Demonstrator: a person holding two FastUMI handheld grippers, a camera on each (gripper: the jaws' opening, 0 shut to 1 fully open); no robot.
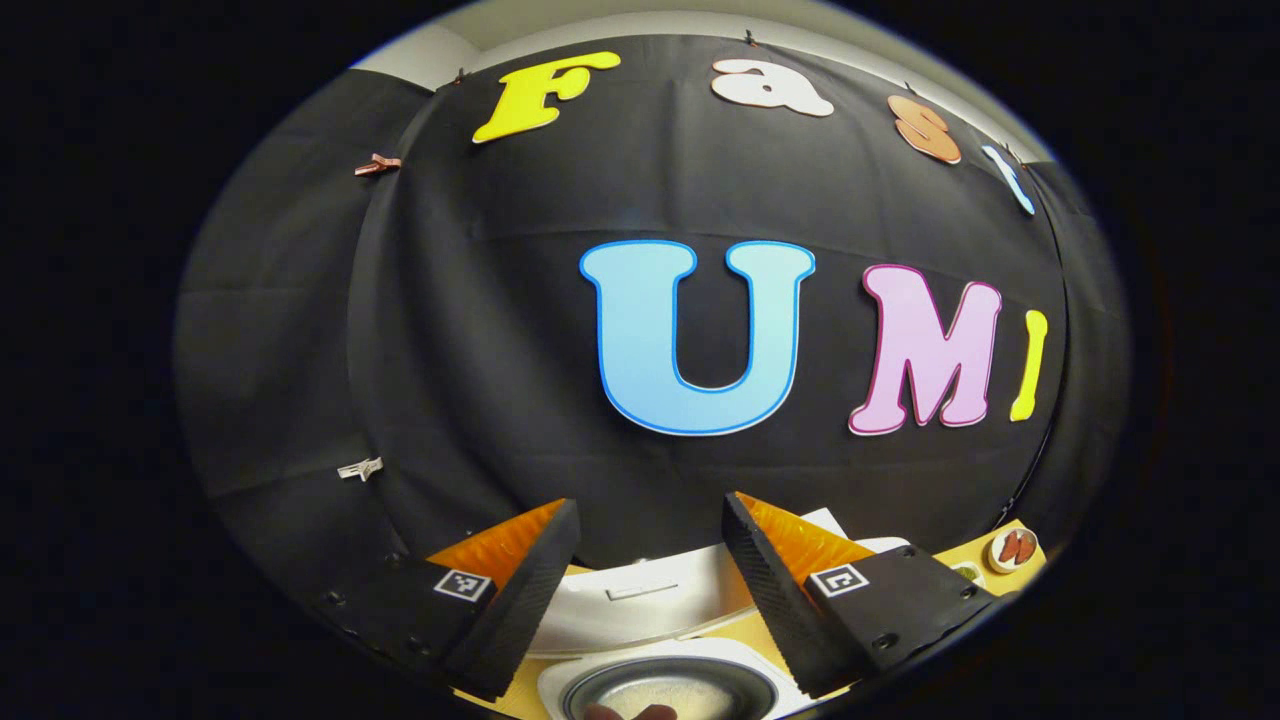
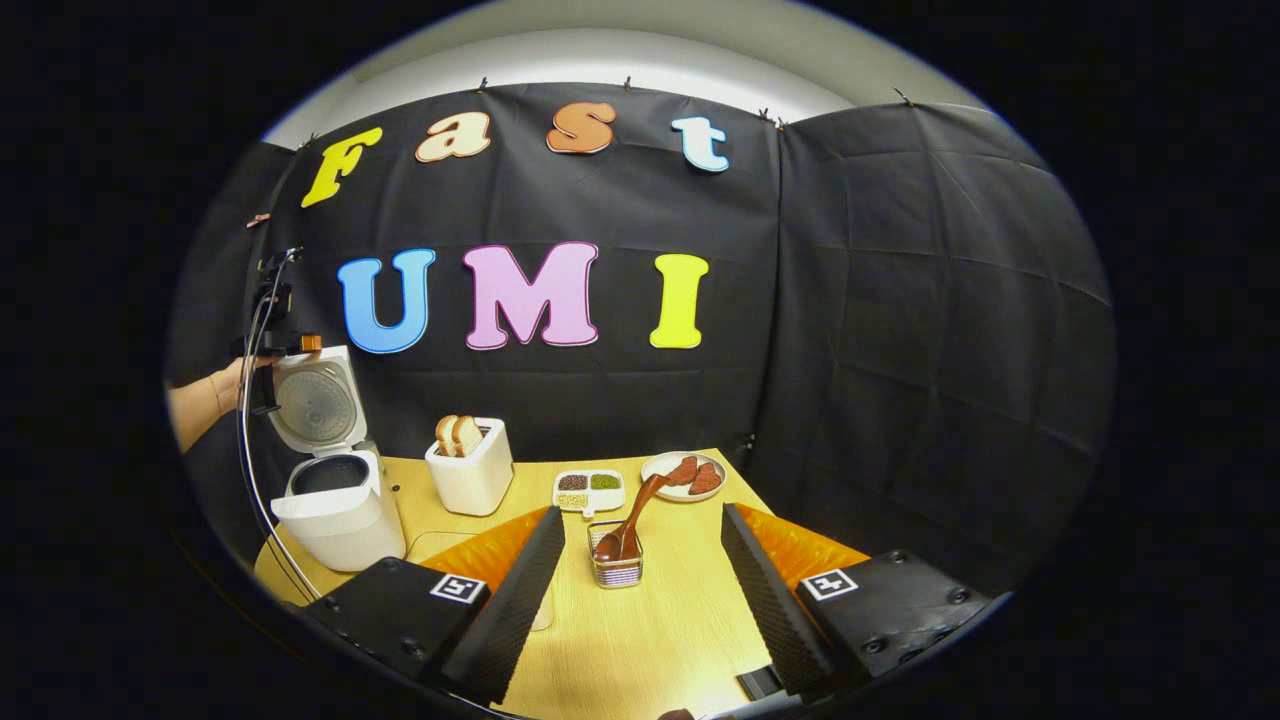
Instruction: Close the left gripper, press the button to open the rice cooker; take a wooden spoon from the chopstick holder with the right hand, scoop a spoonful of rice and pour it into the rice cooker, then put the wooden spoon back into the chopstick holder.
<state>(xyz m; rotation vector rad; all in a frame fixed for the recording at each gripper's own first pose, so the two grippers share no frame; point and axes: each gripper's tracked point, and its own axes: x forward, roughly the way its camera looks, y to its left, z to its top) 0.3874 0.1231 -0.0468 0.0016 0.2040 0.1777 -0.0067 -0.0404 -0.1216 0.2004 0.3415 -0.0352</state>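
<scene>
Black cloth walls back a wooden worktop (image 2: 660, 620). Far left, left tongs (image 2: 268, 345) in a hand (image 2: 215, 390) behind the cooker's raised lid (image 2: 312, 400); in the left gripper view left tongs (image 1: 650, 560) are open over the cooker (image 1: 660, 680). Cooker (image 2: 335, 510) open at left, toaster (image 2: 470, 475) beside it, tray (image 2: 588, 490) further right. Spoon (image 2: 630, 525) leans in the holder (image 2: 618, 568), centre. Plate (image 2: 683, 475) far right. Right tongs (image 2: 640, 590) open, empty, near the holder.
</scene>
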